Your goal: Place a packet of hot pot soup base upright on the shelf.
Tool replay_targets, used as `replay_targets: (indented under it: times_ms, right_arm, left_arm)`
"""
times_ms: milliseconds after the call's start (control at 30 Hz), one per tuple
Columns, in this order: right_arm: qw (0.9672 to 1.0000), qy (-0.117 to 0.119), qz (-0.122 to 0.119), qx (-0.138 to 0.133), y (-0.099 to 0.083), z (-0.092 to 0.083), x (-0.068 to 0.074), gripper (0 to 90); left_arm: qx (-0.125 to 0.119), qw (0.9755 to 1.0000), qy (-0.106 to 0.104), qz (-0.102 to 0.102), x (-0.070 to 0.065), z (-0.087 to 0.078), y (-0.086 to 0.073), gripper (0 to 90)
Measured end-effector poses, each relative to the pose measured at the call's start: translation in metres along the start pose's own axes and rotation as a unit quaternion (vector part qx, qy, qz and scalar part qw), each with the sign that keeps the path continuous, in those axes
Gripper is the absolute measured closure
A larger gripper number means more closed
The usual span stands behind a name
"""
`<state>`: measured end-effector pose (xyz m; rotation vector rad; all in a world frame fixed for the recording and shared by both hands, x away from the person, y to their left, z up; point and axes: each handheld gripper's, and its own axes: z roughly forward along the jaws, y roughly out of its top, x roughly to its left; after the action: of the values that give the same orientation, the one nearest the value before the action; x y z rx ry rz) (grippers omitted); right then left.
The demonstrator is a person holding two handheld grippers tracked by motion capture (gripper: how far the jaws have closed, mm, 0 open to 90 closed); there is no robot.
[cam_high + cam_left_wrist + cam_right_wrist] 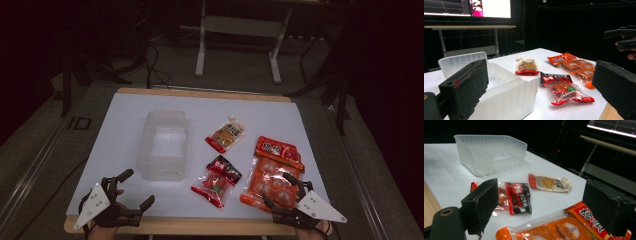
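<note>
— While your jaws stand apart, what lies between your right gripper (283,191) fingers (480,205)?

— Nothing gripped. My orange packet (272,176) lies under them, at the table's (125,115) near right edge. My left gripper (131,191) gapes empty at the near left corner.

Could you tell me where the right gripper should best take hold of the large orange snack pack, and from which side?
Probably the near edge of the large orange snack pack, approached from the table's front. It lies flat, and the right gripper hovers open over that end, so the thin sealed margin looks easier to pinch than the bulging middle.
</note>
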<state>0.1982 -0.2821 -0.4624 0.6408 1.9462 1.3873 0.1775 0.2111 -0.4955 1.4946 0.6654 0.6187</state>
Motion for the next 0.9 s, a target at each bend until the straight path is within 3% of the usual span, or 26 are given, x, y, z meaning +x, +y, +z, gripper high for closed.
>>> replay_targets:
  times_ms: [67,200,267,367,400,533,733,800,900]
  right_arm:
    - [0.9999,0.007,-0.009,0.009,0.001,0.001,-0.001,17.1]
    - [0.9995,0.020,-0.005,0.023,0.000,0.004,-0.001,17.2]
    - [0.9985,0.035,0.018,0.037,0.000,0.006,0.000,17.2]
    - [0.9929,0.065,0.066,0.075,0.001,0.009,0.001,17.3]
    - [0.9920,0.068,0.072,0.079,0.001,0.009,0.002,17.3]
    - [0.9939,0.061,0.042,0.082,0.004,0.008,0.004,12.0]
    - [0.9927,0.070,0.049,0.085,0.011,0.005,0.005,10.5]
    - [0.9930,0.088,0.056,0.056,0.020,0.001,0.006,9.6]
    - [0.9956,0.073,0.040,0.041,0.031,-0.004,0.003,9.6]
  left_arm:
    - [0.001,1.0000,-0.003,0.002,-0.002,0.001,0.000,1.2]
    - [0.006,0.9999,-0.006,0.009,-0.005,0.002,0.000,1.2]
    - [0.008,0.9998,-0.012,0.010,-0.006,0.003,0.000,1.2]
    - [0.010,0.9998,-0.017,0.009,-0.007,0.004,0.000,1.2]
    - [0.011,0.9997,-0.017,0.010,-0.008,0.004,0.000,1.2]
    - [0.011,0.9997,-0.020,0.011,-0.010,0.005,0.000,1.2]
    - [0.014,0.9995,-0.025,0.011,-0.014,0.007,-0.001,1.2]
    - [0.020,0.9993,-0.029,0.015,-0.015,0.008,-0.002,1.2]
    - [0.020,0.9992,-0.029,0.021,-0.018,0.009,-0.003,1.2]
